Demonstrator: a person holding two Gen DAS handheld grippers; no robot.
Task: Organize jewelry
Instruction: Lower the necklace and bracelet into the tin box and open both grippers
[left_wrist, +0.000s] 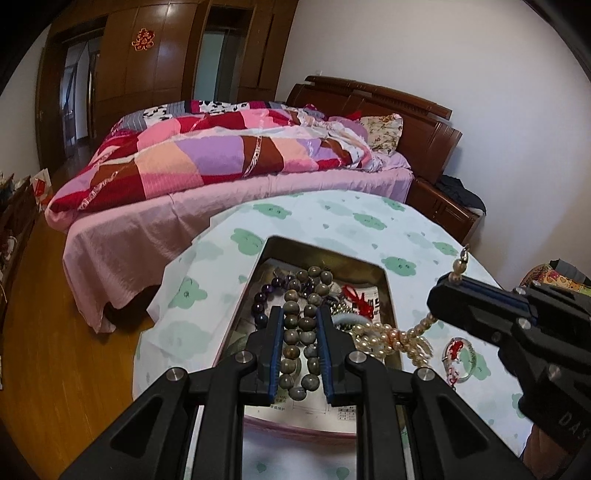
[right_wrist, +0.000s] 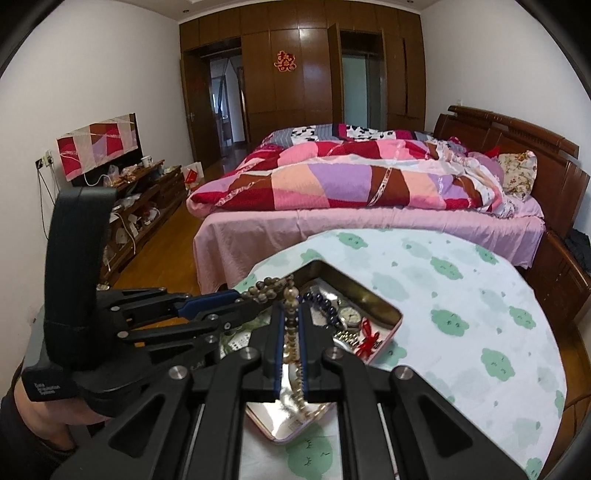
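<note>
An open metal tin (left_wrist: 386, 291) on the green-patterned tablecloth holds tangled jewelry. My left gripper (left_wrist: 300, 314) is shut on a grey-green bead strand (left_wrist: 297, 332) over the tin; it also shows in the right wrist view (right_wrist: 255, 295) with the beads (right_wrist: 269, 286) draped on it. My right gripper (right_wrist: 291, 314) is shut on a pearl necklace (right_wrist: 290, 295), which trails down into the tin (right_wrist: 373, 301). In the left wrist view the right gripper (left_wrist: 448, 286) pinches the pearls (left_wrist: 399, 338). A purple bead bracelet (left_wrist: 262, 295), a red knot charm (left_wrist: 356, 299) and a watch (right_wrist: 350, 314) lie in the tin.
A clear bangle with red patches (left_wrist: 460, 360) lies on the tablecloth (right_wrist: 461, 295) right of the tin. The round table's edge curves close behind the tin. A bed with a patchwork quilt (right_wrist: 351, 184) stands beyond. A low cabinet (right_wrist: 147, 199) lines the left wall.
</note>
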